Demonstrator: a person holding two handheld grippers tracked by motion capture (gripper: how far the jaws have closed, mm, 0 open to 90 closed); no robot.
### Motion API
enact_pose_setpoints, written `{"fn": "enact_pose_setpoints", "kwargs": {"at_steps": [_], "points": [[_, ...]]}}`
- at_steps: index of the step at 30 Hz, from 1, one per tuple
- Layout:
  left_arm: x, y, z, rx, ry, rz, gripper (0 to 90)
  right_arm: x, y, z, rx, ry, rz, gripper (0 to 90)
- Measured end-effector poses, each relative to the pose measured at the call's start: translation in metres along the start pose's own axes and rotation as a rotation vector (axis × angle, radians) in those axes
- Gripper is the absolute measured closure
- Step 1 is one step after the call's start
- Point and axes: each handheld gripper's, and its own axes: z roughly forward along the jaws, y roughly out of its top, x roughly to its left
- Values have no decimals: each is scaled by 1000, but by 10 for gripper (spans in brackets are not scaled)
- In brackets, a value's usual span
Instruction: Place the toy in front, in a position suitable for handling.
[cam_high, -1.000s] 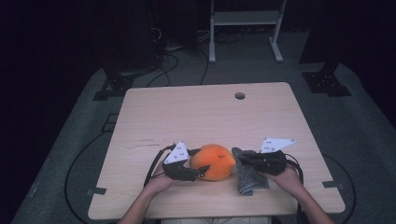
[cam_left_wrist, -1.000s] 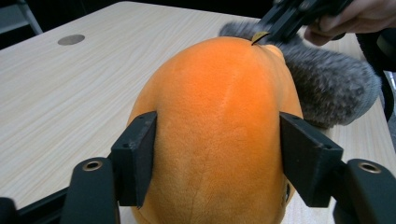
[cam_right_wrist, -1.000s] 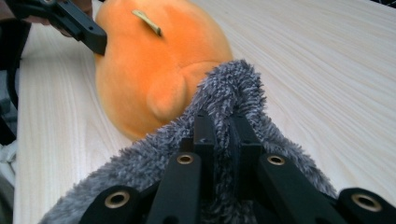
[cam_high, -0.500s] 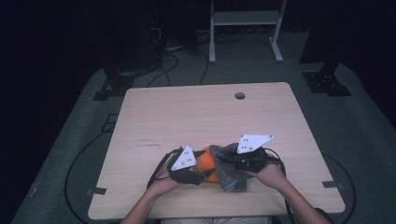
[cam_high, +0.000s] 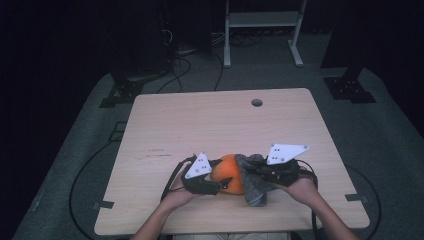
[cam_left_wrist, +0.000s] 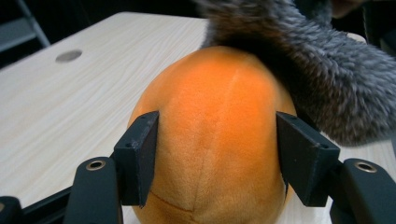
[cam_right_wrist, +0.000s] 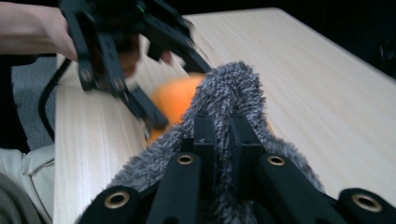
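Left gripper (cam_high: 218, 185) has just been closing its jaws on the orange plush ball (cam_high: 231, 172), pads on both flanks, ball resting on the desk (cam_high: 200, 125) near its front edge. Right gripper (cam_high: 250, 171) is clamped tight on the grey furry cloth (cam_high: 255, 186), which drapes over the ball's 3 o'clock side. Ball sits at 9 o'clock from right gripper; seam runs vertical. No readable labels.

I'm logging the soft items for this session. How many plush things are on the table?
2: an orange plush ball between the left gripper jaws near the table's front edge, and a grey furry cloth draped against its right side, pinched by the right gripper.
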Motion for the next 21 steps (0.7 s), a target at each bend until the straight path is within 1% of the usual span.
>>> {"fn": "enact_pose_setpoints", "kwargs": {"at_steps": [2,3,4,6,7,8,9,10,12,13,15,17,19,21], "points": [[-4,2,2,1,-11,13,326,2,6,6,13,2,-32,828],[-4,2,2,4,-6,5,291,2,6,10,26,6,-34,828],[-2,2,1,12,-2,-15,252,0,3,13,35,13,-27,828],[5,-1,-1,13,5,-76,191,-4,-4,15,44,6,-1,829],[8,-2,-1,10,-2,-106,188,-6,-7,14,45,-5,7,829],[10,-3,-1,8,-8,-120,221,-8,-9,12,45,-9,19,829],[10,-4,-1,7,-10,-125,250,-10,-11,10,47,-21,20,829],[10,-5,-1,3,-12,-118,292,-12,-12,7,55,-30,19,829],[7,-4,-1,0,-11,-78,345,-13,-12,2,62,-34,23,829],[5,-3,-1,3,-13,-62,362,-12,-10,1,58,-27,23,829],[3,-1,-1,4,-16,-41,375,-7,-2,0,62,-10,2,829],[-2,1,0,2,-20,-3,385,1,8,5,60,18,-38,829],[-5,1,0,12,-17,33,391,8,17,12,73,39,-74,829],[-7,-1,0,42,3,64,402,10,21,23,99,56,-89,829]]}}
